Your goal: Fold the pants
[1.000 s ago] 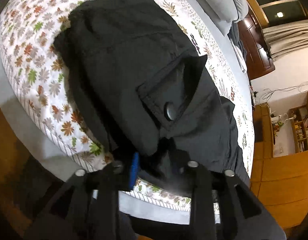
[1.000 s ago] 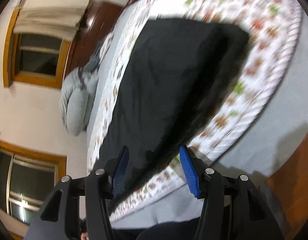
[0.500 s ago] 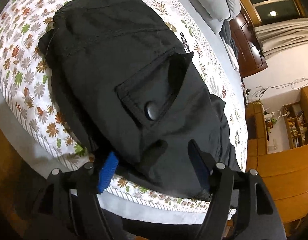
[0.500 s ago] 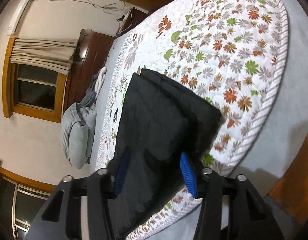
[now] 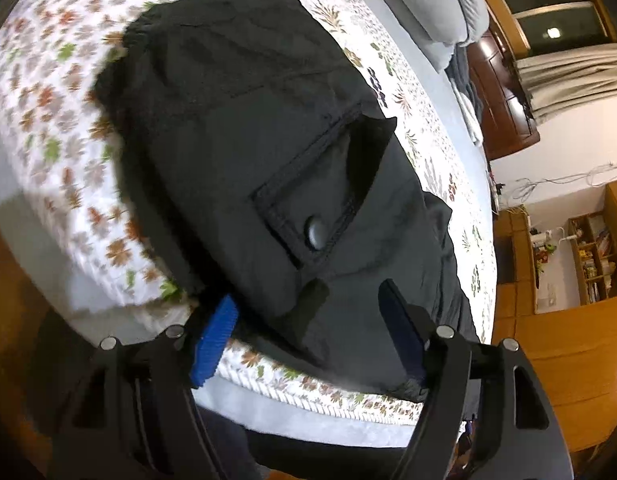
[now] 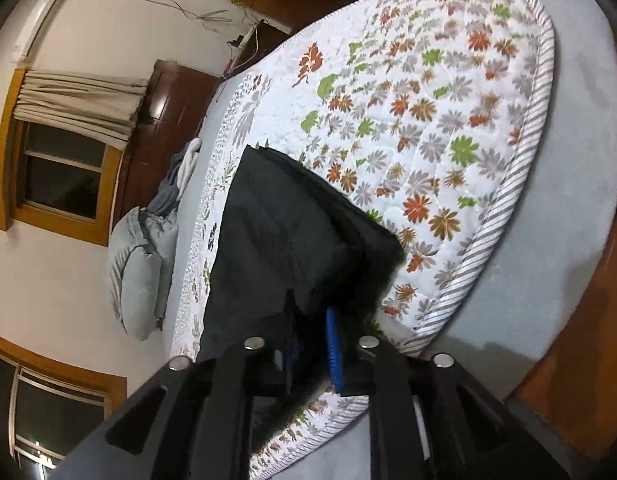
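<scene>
Black pants [image 5: 244, 128] lie folded on a floral quilt, a buttoned flap pocket [image 5: 316, 216] facing up. My left gripper [image 5: 308, 336] is open, its blue pads straddling the near edge of the pants without gripping. In the right wrist view the pants [image 6: 276, 232] lie as a dark folded stack. My right gripper [image 6: 312, 352] is shut on the near edge of the pants; the blue pad [image 6: 332, 348] presses into the black cloth.
The floral quilt [image 6: 428, 128] covers a grey mattress [image 6: 564, 216] with a wooden bed frame around it. Grey pillows [image 6: 140, 264] lie at the far end. A dark wooden cabinet [image 5: 504, 92], curtains and shelves [image 5: 588, 256] stand beyond the bed.
My left gripper opened and let go of the pants a second ago and stays open. My right gripper closed on the pants' edge after being open.
</scene>
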`<state>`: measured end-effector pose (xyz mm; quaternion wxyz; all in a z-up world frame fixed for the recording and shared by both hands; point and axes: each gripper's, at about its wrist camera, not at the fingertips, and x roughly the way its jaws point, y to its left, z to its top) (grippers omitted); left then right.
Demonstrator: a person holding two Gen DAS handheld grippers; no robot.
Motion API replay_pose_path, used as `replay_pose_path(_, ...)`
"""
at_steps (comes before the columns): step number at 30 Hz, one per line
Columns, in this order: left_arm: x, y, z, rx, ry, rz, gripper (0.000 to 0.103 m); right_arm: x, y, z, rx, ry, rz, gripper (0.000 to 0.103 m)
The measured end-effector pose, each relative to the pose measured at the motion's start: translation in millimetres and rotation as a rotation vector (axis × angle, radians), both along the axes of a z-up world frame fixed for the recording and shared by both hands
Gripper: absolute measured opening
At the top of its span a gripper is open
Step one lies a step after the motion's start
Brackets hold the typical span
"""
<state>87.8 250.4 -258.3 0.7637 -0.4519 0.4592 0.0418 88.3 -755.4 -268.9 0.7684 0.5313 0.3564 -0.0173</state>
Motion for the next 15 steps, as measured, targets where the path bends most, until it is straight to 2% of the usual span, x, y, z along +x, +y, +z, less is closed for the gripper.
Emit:
replay_pose_path(3,-13.4,2.2,14.5,0.051,0.005,0.016,0.078,-11.9,-6.1,4.7,0.021,-0.014,-0.014,0.041)
replay_pose_path(4,-18.4,4.4,22.4,0.084,-0.010,0.022,0.080,-15.4,-6.8,7.1,0.012,-0.013,-0.009,0.052)
replay_pose_path(6,-26.5,13.2,41.8,0.154,-0.060,0.033,0.086,-18.9,-5.6,7.8,0.000,-0.010,-0.004,0.054)
replay_pose_path(8,-28.7,29.1,55.9,0.190,-0.103,0.058,0.089,-20.2,-4.4,6.6,0.008,-0.015,0.012,0.058)
replay_pose_path(10,-25.6,46.1,59.1,0.179,-0.113,0.084,0.089,-20.4,-4.9,4.0,0.017,-0.009,0.003,0.062)
replay_pose_path(15,-7.0,86.3,40.7,0.063,-0.086,0.130,0.089,-17.6,-3.0,-2.1,0.041,-0.012,-0.006,0.062)
